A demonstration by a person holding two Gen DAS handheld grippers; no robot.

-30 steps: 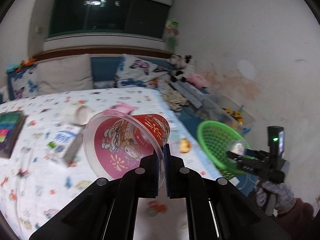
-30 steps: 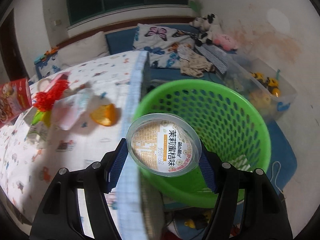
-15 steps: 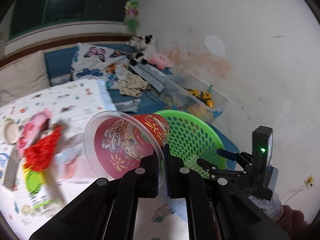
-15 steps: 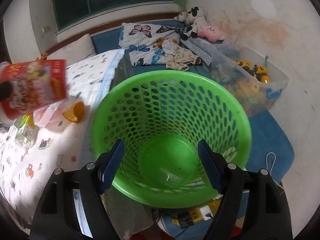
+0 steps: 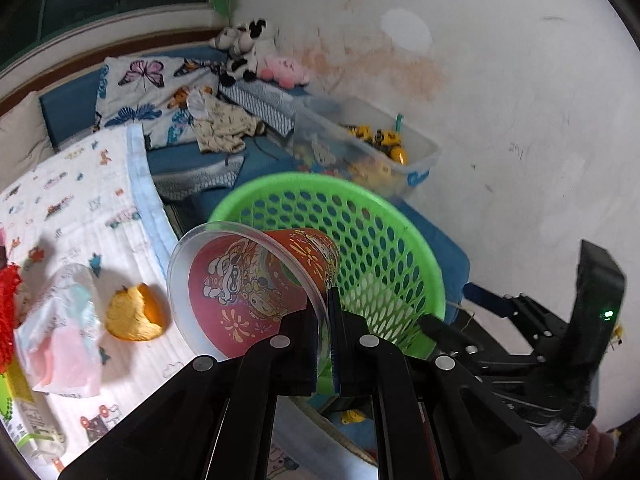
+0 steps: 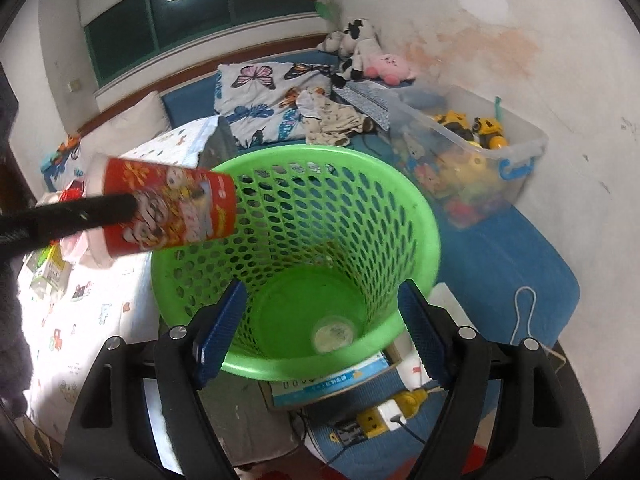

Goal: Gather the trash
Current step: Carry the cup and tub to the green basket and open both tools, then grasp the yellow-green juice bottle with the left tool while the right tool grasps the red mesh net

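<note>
1. Now held sideways over the near rim of the green basket (image 6: 416,216): red cup (image 5: 256,280), wall pinched in the shut left gripper (image 5: 325,320).
2. Above the basket mouth: right gripper (image 6: 320,320), jaws opening, nothing between.
3. Next, probably: release the cup into the basket.

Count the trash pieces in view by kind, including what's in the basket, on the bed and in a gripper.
Cups: 2 (red cup in the left gripper; sealed cup at the bottom of the green basket)
Orange peel: 1
Plastic wrapper: 1
Green-and-white carton: 1
Red fuzzy clump: 1
Total: 6
</note>
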